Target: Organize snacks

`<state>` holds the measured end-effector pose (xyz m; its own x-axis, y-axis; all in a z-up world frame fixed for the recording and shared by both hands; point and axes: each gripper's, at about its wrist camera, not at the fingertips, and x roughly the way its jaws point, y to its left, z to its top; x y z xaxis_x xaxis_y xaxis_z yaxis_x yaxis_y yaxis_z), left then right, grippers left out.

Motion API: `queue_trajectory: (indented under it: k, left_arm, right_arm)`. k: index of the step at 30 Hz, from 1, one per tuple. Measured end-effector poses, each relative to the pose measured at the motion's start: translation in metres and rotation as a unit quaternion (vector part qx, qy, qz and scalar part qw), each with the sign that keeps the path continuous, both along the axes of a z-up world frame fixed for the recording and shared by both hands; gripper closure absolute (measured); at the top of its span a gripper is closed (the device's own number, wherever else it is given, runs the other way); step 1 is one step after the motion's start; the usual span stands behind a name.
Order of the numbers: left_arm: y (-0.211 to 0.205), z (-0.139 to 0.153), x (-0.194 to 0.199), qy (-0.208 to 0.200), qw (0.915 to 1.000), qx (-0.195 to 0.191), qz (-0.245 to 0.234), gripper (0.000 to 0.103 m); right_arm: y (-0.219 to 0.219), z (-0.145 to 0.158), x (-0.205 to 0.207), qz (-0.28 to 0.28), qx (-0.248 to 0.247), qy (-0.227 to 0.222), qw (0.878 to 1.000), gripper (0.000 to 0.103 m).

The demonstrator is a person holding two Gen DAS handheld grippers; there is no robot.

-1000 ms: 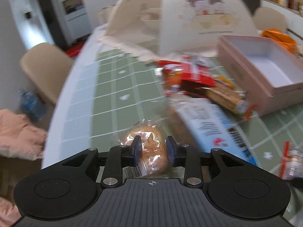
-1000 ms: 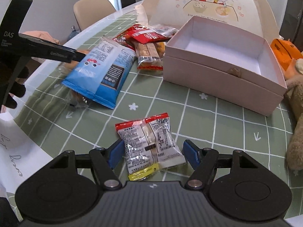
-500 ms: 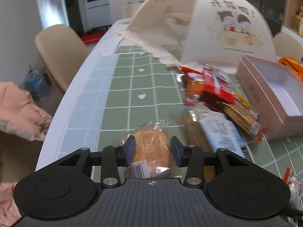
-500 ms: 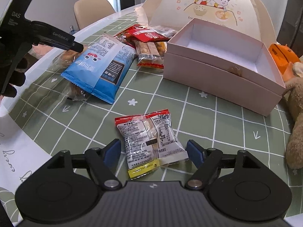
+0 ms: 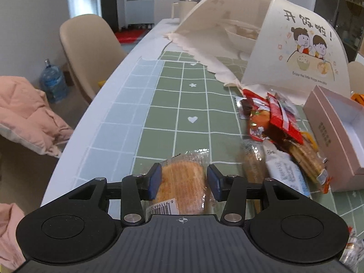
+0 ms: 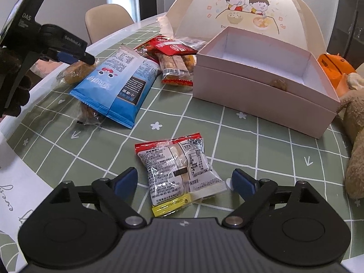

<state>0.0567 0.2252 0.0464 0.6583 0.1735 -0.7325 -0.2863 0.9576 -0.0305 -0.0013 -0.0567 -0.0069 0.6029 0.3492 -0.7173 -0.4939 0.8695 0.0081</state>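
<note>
Crinkly clear wrap covers the bun (image 5: 182, 186) lying between the left tongs (image 5: 184, 182), whose jaws have just been opening and seem barely clear of it, while the right tongs (image 6: 184, 183), also just widened, stand released well either side of the packet (image 6: 179, 173). Closing too hard could crush the bun or let slick film squirt out. Beyond lie the snack pile (image 5: 277, 136) and open box (image 6: 261, 77); left of the bun the table edge (image 5: 75, 159) is near.
</note>
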Motion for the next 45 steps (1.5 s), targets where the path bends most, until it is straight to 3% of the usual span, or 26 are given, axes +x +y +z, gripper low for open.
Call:
queue_trajectory:
  k: [5, 12, 19, 28, 33, 35, 38, 41, 45]
  left_arm:
    - [0.0, -0.001, -0.001, -0.004, 1.0, 0.004, -0.007, 0.05]
    - [-0.018, -0.006, -0.011, -0.008, 0.9941, 0.044, -0.099, 0.047]
    - [-0.006, 0.0, -0.028, -0.039, 0.9972, 0.041, -0.05, 0.048]
    - [0.013, -0.017, -0.019, -0.008, 0.9988, -0.048, -0.007, 0.037]
    - [0.007, -0.018, -0.02, -0.009, 0.999, -0.036, -0.024, 0.039]
    - [0.004, -0.015, -0.023, -0.001, 0.9983, -0.047, -0.033, 0.041]
    - [-0.003, -0.009, -0.037, 0.009, 0.9954, -0.079, -0.054, 0.043]
    - [-0.015, -0.001, -0.063, 0.001, 0.9926, -0.096, -0.074, 0.043]
    - [-0.034, 0.01, -0.098, 0.004, 0.9856, -0.145, -0.087, 0.043]
  right_arm:
    - [-0.002, -0.003, -0.002, -0.005, 0.006, -0.008, 1.0, 0.008]
    - [-0.001, -0.005, -0.003, -0.004, 0.009, -0.014, 1.0, 0.005]
    - [-0.001, -0.005, -0.003, -0.001, 0.011, -0.018, 1.0, 0.002]
    - [-0.001, -0.006, -0.002, 0.004, 0.013, -0.022, 1.0, 0.0]
    - [-0.001, -0.007, -0.003, 0.005, 0.015, -0.025, 1.0, 0.0]
    - [-0.001, -0.006, -0.003, 0.015, 0.014, -0.023, 1.0, 0.0]
    - [-0.004, -0.001, -0.005, 0.041, 0.01, -0.01, 0.999, 0.008]
    - [-0.011, 0.008, -0.006, 0.049, 0.032, -0.003, 0.998, 0.008]
    - [-0.008, 0.018, -0.001, 0.052, 0.026, -0.017, 0.998, 0.009]
